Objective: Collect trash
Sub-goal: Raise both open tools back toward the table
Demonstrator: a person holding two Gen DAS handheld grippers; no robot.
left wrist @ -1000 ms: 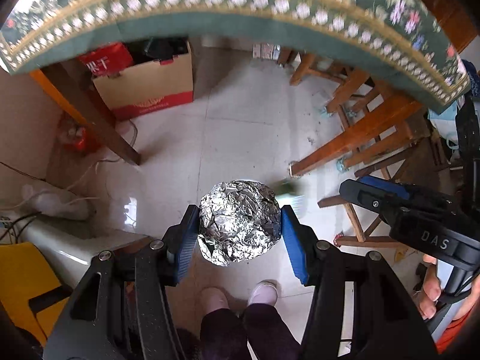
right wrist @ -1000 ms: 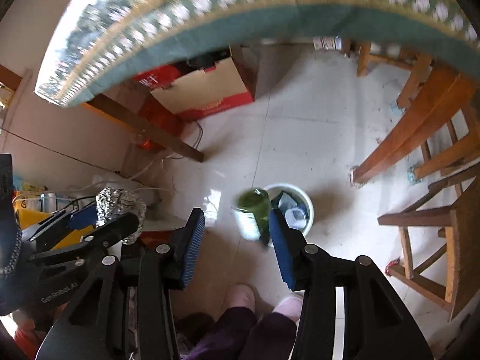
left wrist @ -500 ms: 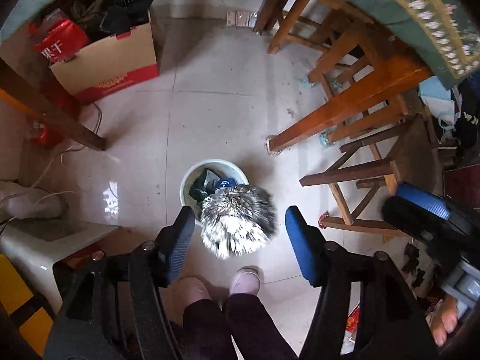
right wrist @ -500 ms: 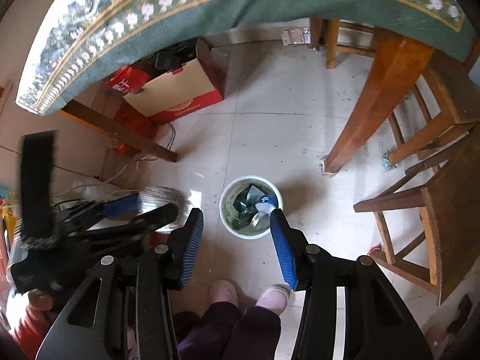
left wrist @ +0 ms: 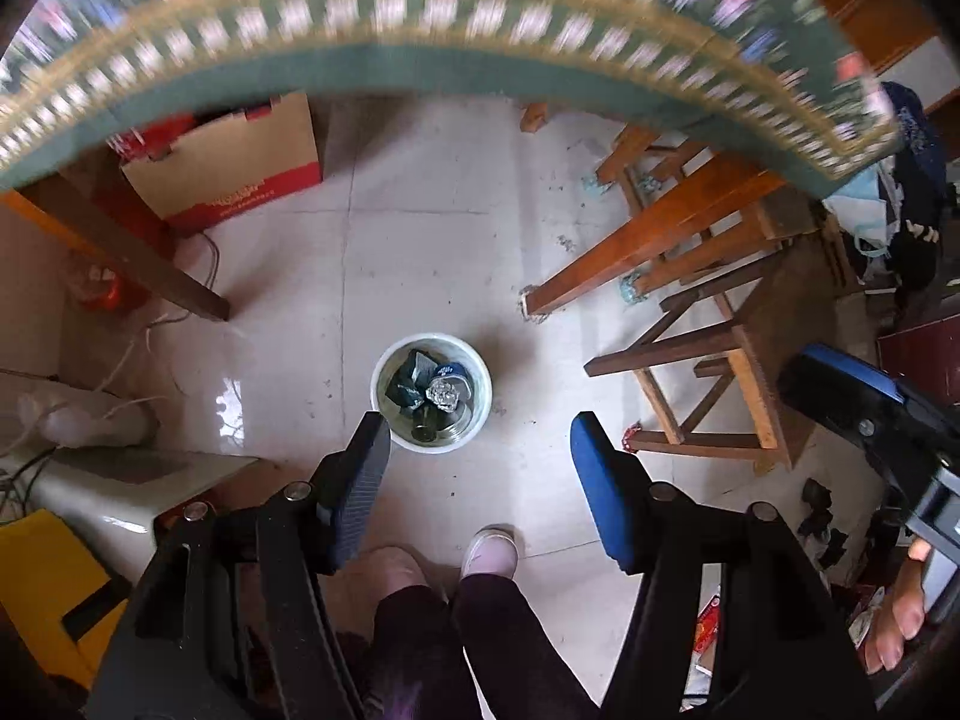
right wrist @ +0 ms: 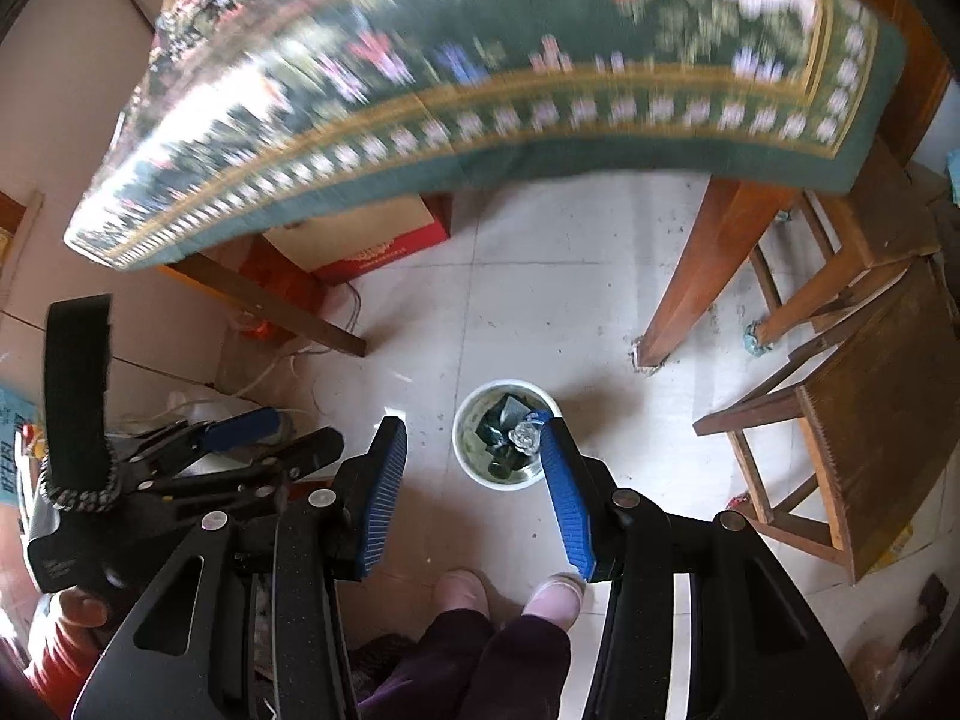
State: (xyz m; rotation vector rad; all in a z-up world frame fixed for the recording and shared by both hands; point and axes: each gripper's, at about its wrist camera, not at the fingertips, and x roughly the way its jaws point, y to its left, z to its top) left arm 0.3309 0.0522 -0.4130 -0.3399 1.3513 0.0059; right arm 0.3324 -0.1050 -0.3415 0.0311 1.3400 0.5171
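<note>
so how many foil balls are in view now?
1. The foil ball lies in the white bin on the floor, on top of the other trash. Neither gripper holds anything. More could be buried underneath.

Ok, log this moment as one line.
left claw: open, empty | right claw: open, empty | foil ball: in bin | bin: on floor, below claws

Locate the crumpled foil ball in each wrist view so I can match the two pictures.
Left wrist: the foil ball lies inside the white bin on the floor, just above centre, past the left claw.
Right wrist: the foil ball lies in the same bin, beside the right claw's right-hand fingertip.
Shared landmark: the wooden table leg.
</note>
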